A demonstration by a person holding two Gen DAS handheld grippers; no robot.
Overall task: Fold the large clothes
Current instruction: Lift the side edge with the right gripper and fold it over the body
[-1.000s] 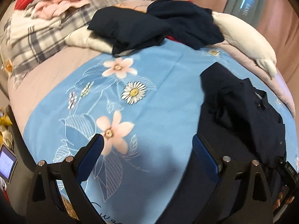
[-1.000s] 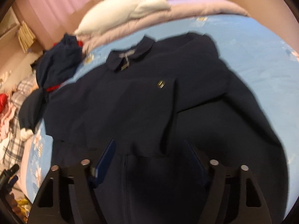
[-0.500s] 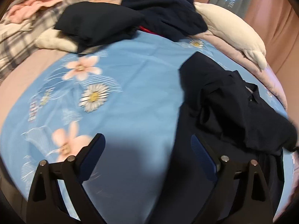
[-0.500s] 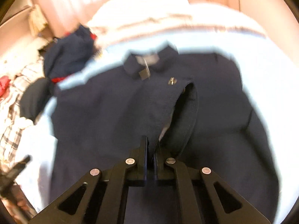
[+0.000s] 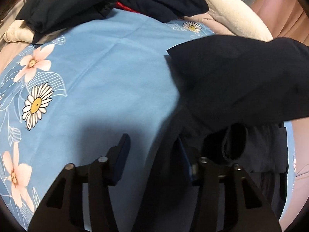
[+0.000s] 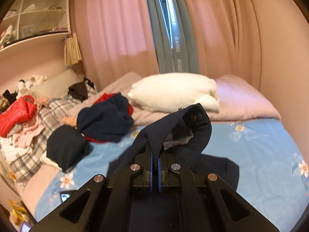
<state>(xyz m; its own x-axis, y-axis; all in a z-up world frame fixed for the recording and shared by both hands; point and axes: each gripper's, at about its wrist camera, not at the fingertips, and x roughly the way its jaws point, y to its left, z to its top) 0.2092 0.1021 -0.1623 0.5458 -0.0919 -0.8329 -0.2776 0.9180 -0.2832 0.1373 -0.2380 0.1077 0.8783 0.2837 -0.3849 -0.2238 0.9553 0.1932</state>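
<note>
While the right hand-held gripper (image 6: pixel 154 162) pinches the lifted navy jacket (image 6: pixel 173 127), the left hand-held gripper (image 5: pixel 152 154) is closing over its edge just ahead, nothing clamped; next likely a firm grip.

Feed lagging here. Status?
Right gripper shut on navy jacket, lifted. Left gripper jaws closing around its edge. Nothing in the way.

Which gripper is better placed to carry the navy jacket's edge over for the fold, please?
Right. The right gripper is shut on the navy jacket, lifted above the blue sheet; the left gripper is closing, gripping nothing.
</note>
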